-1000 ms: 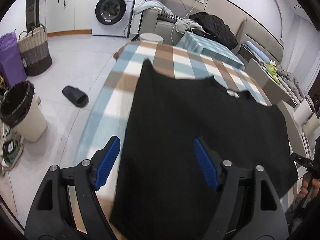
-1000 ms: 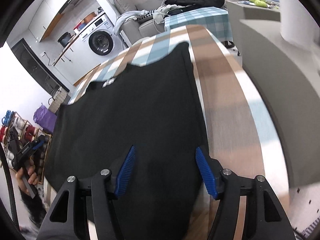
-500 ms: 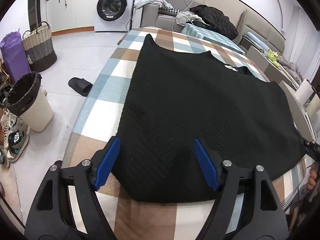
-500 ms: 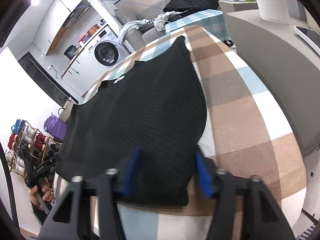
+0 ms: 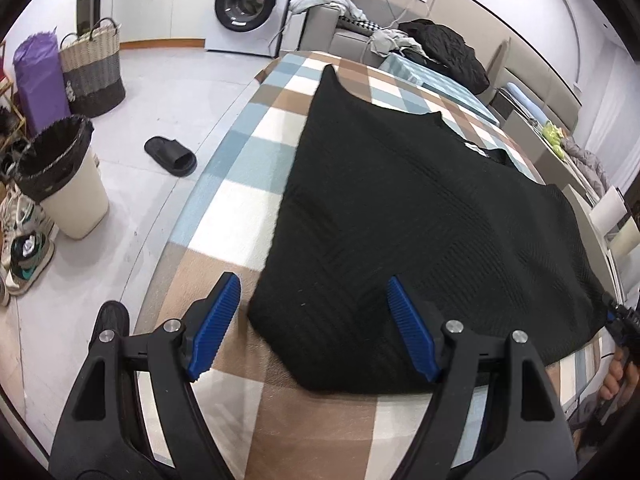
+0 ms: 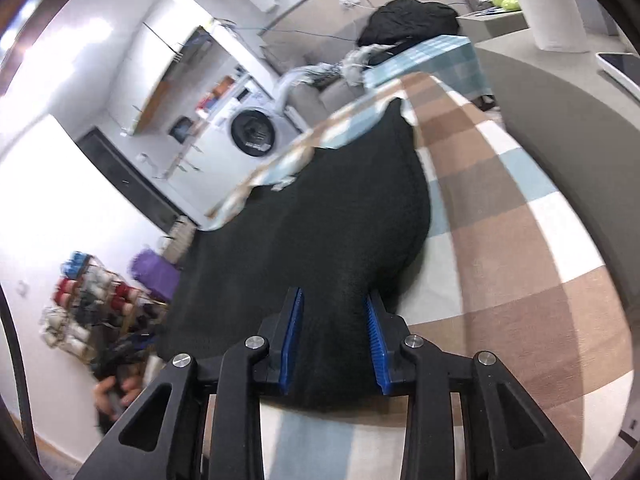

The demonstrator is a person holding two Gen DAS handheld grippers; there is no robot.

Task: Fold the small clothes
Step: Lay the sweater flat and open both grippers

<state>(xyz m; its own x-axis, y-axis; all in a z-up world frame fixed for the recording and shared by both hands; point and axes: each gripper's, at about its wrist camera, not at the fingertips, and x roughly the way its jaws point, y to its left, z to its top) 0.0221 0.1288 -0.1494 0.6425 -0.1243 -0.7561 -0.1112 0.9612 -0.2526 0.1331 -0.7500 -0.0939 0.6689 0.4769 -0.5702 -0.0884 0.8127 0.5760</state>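
Observation:
A black knit garment (image 5: 420, 220) lies spread flat on the table's checked cloth (image 5: 240, 184). My left gripper (image 5: 314, 292) stands open over the garment's near left corner, and its pads are clear of the fabric. In the right wrist view the same garment (image 6: 320, 208) narrows into my right gripper (image 6: 333, 296). Its jaws are closing, with the near hem gathered between the blue pads (image 6: 294, 328), which touch it on both sides. The right gripper (image 5: 620, 320) and a hand also show at the far right edge of the left wrist view.
On the floor to the left are a lined bin (image 5: 64, 184), a black slipper (image 5: 170, 156), a woven basket (image 5: 94, 76) and shoes (image 5: 28, 248). A washing machine (image 5: 248, 4) and a sofa with clothes (image 5: 436, 48) stand behind. A grey counter (image 6: 560, 128) borders the table's right side.
My left gripper drew back to the garment's near left corner, still open. The right jaws narrowed onto the near hem and the fabric bunched up between them.

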